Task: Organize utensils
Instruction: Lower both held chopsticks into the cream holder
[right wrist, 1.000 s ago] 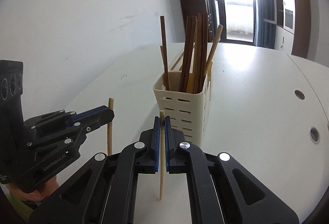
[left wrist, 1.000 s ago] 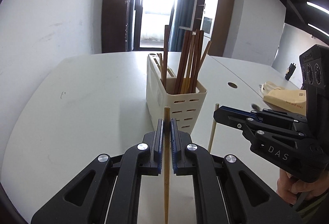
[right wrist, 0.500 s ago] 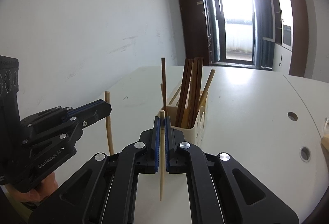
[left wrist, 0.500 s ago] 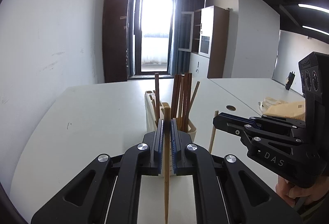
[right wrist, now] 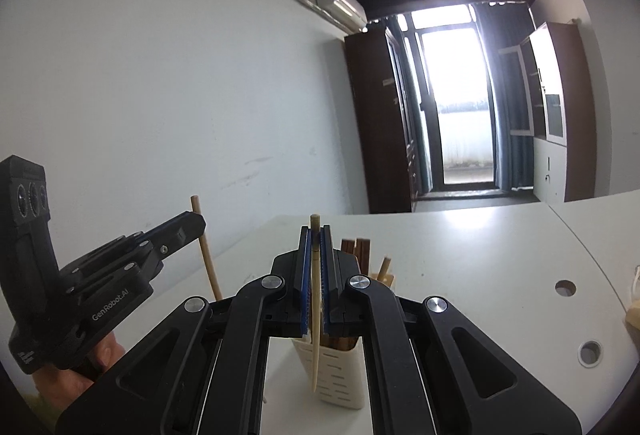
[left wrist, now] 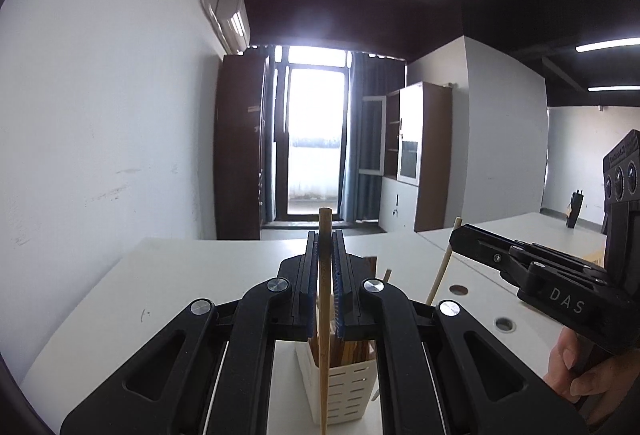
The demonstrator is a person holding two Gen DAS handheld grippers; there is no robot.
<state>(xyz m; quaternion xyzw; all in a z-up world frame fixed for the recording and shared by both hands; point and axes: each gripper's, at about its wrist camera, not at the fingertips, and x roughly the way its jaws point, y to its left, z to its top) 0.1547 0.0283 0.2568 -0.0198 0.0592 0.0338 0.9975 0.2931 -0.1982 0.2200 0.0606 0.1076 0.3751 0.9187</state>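
Observation:
My left gripper point(left wrist: 325, 239) is shut on a light wooden chopstick point(left wrist: 324, 355), held upright above the white slotted utensil holder point(left wrist: 344, 391). My right gripper point(right wrist: 316, 235) is shut on a pale chopstick point(right wrist: 315, 347), also upright, its tip in front of the holder point(right wrist: 340, 375). The holder stands on the white table and holds several dark and light chopsticks point(right wrist: 356, 247). Each gripper shows in the other's view: the right one point(left wrist: 456, 235) at right, the left one point(right wrist: 198, 221) at left.
The white table point(left wrist: 180, 283) runs along a white wall point(left wrist: 100, 135) on the left. Cable holes point(right wrist: 565, 288) sit in the table at right. A beige bag point(right wrist: 634, 311) lies at the far right edge. Cabinets and a bright door stand at the back.
Both grippers have risen with their chopsticks. The holder has dropped from the middle of both views to the bottom, partly behind the fingers.

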